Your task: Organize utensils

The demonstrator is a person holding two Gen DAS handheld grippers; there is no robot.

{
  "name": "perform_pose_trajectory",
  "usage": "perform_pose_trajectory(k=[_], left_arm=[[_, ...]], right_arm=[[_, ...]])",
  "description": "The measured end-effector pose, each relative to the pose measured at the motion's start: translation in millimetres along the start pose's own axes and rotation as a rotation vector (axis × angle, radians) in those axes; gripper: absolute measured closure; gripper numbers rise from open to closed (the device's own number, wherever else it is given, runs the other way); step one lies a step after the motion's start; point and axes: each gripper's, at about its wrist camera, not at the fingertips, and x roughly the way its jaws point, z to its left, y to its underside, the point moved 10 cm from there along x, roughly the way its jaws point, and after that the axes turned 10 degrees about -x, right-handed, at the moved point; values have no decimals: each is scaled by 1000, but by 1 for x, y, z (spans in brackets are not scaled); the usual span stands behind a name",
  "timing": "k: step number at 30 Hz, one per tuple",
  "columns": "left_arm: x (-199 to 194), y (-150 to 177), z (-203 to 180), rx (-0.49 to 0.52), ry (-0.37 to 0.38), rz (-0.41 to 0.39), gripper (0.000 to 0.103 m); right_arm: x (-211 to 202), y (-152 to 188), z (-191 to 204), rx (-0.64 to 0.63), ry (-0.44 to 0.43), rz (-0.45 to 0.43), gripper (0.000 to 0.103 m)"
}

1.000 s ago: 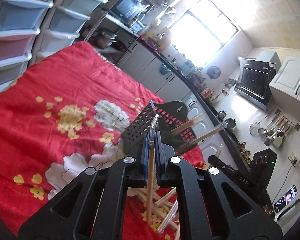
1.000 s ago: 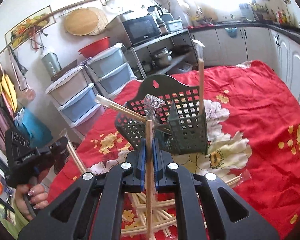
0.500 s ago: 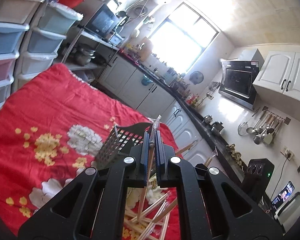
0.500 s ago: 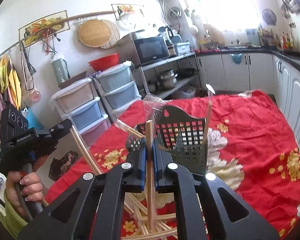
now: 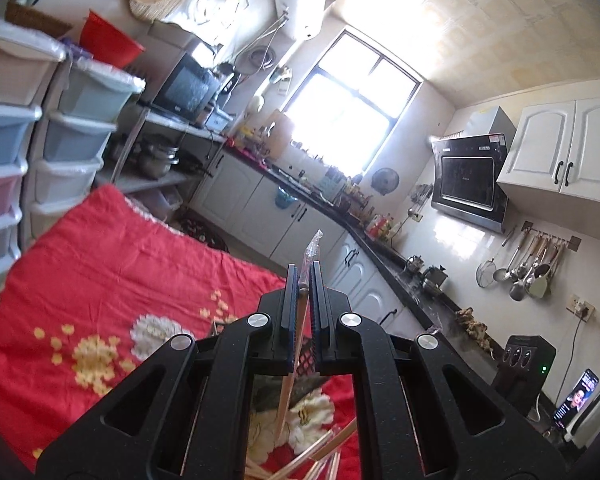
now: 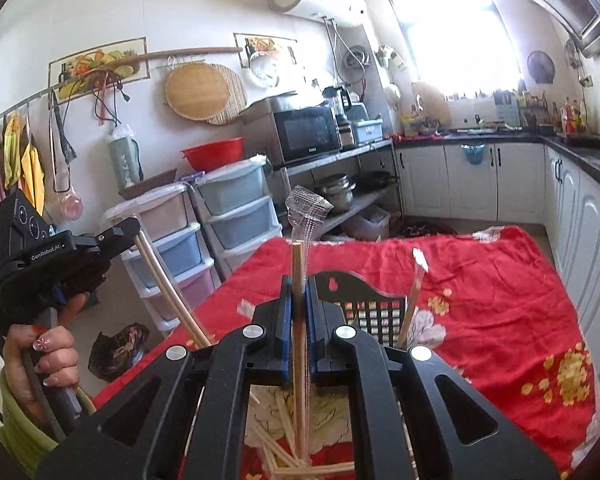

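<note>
My left gripper (image 5: 305, 280) is shut on a plastic-wrapped wooden chopstick (image 5: 290, 376) that hangs down between its blue pads. My right gripper (image 6: 296, 292) is shut on another wrapped chopstick (image 6: 299, 344), upright, its clear wrapper flaring above the jaws. The black mesh utensil basket (image 6: 374, 304) stands on the red flowered cloth just beyond the right gripper, with a chopstick (image 6: 412, 296) leaning in it; in the left wrist view the basket (image 5: 308, 354) is mostly hidden behind the jaws. Several loose chopsticks (image 6: 292, 460) lie on the cloth below. The left gripper (image 6: 116, 236) also shows at the left, held by a hand.
The red cloth (image 5: 100, 280) covers the table. Stacked plastic drawers (image 6: 236, 212) and a shelf with a microwave (image 6: 306, 132) stand past its far edge. White kitchen cabinets (image 6: 572, 192) run along the right side. A person's hand (image 6: 44, 356) grips the left tool.
Both grippers have risen with their chopsticks and tilted up toward level; the basket and loose chopsticks have dropped low in both views. The grips have not changed.
</note>
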Motion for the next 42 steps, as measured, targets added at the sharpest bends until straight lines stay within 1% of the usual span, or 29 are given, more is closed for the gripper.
perform_pose_trajectory(k=[10,16,20,24,29,33,38,42], left_arm=[[-4,-33,-12,46,-9,-79,100],[-4,-57,-18,81,-24,-145,100],[2,-72,-25,107,-26,-178,100],[14,-80,-36,134,-22,-199,100],[30,-81,-40,175,-44,-235,100],[48,-71,-41,210,-61,-249,100],[65,-50,-28,222,-78,-215,100],[78,-36,-12,201,-97,-180,100]], right_arm=[[-2,-37,-5,-43,39,-75,97],[-1,-64,-12,-68,78,-133,97],[-1,-81,-18,-85,113,-175,97],[3,-93,-28,-86,150,-201,97],[14,-93,-47,-48,179,-199,97],[23,-87,-58,-27,197,-194,97],[35,-75,-60,-41,221,-192,97],[41,-64,-61,-60,241,-200,97]])
